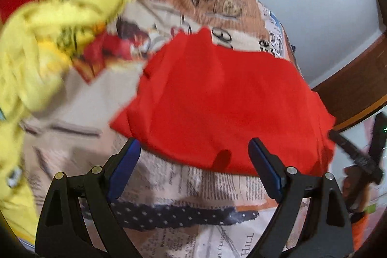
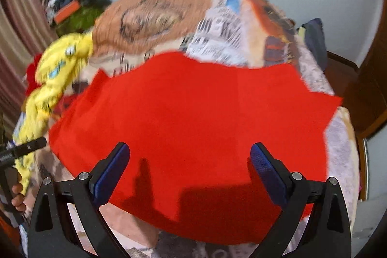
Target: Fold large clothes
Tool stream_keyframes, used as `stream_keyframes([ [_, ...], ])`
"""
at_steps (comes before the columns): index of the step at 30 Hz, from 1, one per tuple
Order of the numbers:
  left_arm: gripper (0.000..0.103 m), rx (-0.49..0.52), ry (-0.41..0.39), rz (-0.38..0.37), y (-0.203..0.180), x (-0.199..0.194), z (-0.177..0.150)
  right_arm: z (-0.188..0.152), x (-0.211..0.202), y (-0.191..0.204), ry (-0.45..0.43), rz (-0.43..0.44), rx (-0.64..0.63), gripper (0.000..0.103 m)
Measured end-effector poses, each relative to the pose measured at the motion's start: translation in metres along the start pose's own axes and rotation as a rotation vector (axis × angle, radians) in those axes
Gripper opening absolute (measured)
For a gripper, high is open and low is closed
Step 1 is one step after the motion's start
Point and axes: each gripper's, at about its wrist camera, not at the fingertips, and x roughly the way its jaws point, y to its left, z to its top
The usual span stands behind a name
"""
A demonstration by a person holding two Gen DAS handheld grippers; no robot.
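Meanwhile both tongs, left [image 1: 194, 156] and right [image 2: 189, 161], hang spread and empty over the flat red garment [image 2: 193, 117].

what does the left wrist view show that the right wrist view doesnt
Only the left wrist view: a dark polka-dot fabric strip lying across the printed bedspread, and the left tool open, nothing between its pads.

Only the right wrist view: a striped curtain, a cluttered pile behind the bed, and the right tool open over the cloth.

Both: the red garment spread flat and the crumpled yellow garment beside it.
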Motion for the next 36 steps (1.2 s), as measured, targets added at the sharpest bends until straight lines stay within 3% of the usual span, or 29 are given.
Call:
stream_keyframes([
  [3, 0.091, -0.08, 0.057, -0.1, 0.011, 0.014, -0.006, -0.008, 0.021, 0.007, 0.072, 0.013, -0.027, 0.099],
  [5, 0.09, -0.117, 0.074, -0.168, 0.016, 0.02, -0.007, -0.01, 0.022, 0.004, 0.073, 0.033, -0.006, 0.103],
  [8, 0.09, -0.183, 0.06, -0.283, 0.025, 0.026, -0.002, -0.01, 0.02, 0.0, 0.077, 0.057, 0.01, 0.103],
  [11, 0.087, -0.238, 0.03, -0.334, 0.034, 0.033, 0.009, -0.011, 0.021, 0.003, 0.077, 0.062, 0.016, 0.103],
  [18, 0.074, -0.255, -0.028, -0.329, 0.04, 0.054, 0.035, -0.011, 0.022, 0.003, 0.078, 0.069, 0.021, 0.103],
  [21, 0.064, -0.307, -0.028, -0.34, 0.048, 0.072, 0.045, -0.01, 0.023, 0.003, 0.077, 0.074, 0.025, 0.103],
  [23, 0.054, -0.333, -0.03, -0.31, 0.051, 0.085, 0.051, -0.01, 0.023, 0.003, 0.077, 0.074, 0.025, 0.103],
  [27, 0.045, -0.354, -0.023, -0.252, 0.053, 0.1, 0.061, -0.01, 0.023, 0.003, 0.079, 0.072, 0.025, 0.103],
  [29, 0.025, -0.395, -0.032, -0.265, 0.061, 0.105, 0.065, -0.01, 0.023, 0.003, 0.086, 0.067, 0.029, 0.103],
  [32, 0.012, -0.468, -0.028, -0.326, 0.071, 0.107, 0.069, -0.006, 0.02, 0.005, 0.106, 0.062, 0.039, 0.103],
  [36, 0.01, -0.363, -0.103, -0.298, 0.049, 0.068, 0.082, 0.003, 0.007, 0.012, 0.079, 0.043, 0.024, 0.103],
])
